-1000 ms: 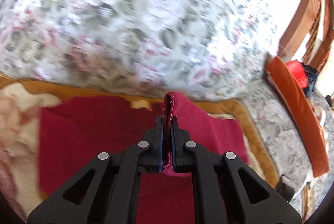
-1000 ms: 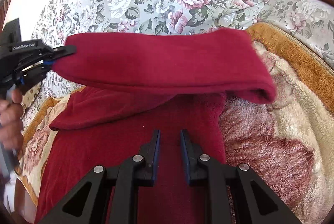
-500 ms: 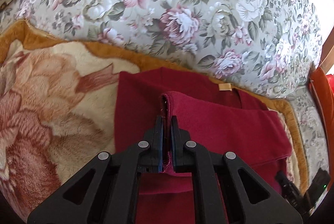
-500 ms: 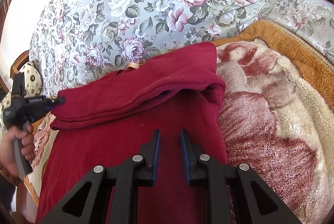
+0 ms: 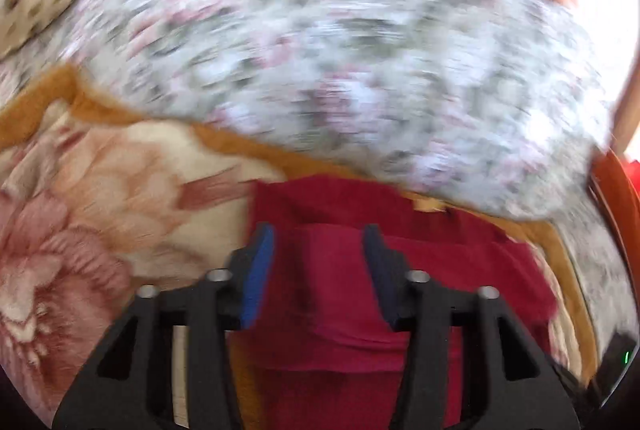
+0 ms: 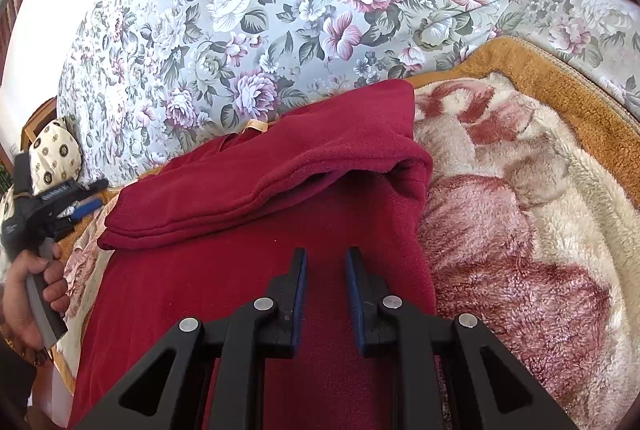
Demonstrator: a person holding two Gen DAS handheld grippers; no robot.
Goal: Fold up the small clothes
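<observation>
1. Motion blur smears the floral cushion [image 5: 340, 49] at twelve o'clock in the left wrist view.
2. The maroon garment [image 6: 248, 262], top folded over, lies on the plush blanket [image 6: 520, 230].
3. The left gripper [image 5: 319, 242] is opening, fold released; the right gripper [image 6: 326, 258] hovers slightly parted, empty.

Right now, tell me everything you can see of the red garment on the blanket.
The red garment is deep crimson and looks like soft fleece. It lies flat on the plush floral blanket, with its far part folded back over itself into a thick doubled band running left to right. A small tan label shows at its far edge. The left gripper, jaws opening, stands just off the fold's left corner; the right gripper hovers over the near part, its pads not pinching cloth.
</observation>
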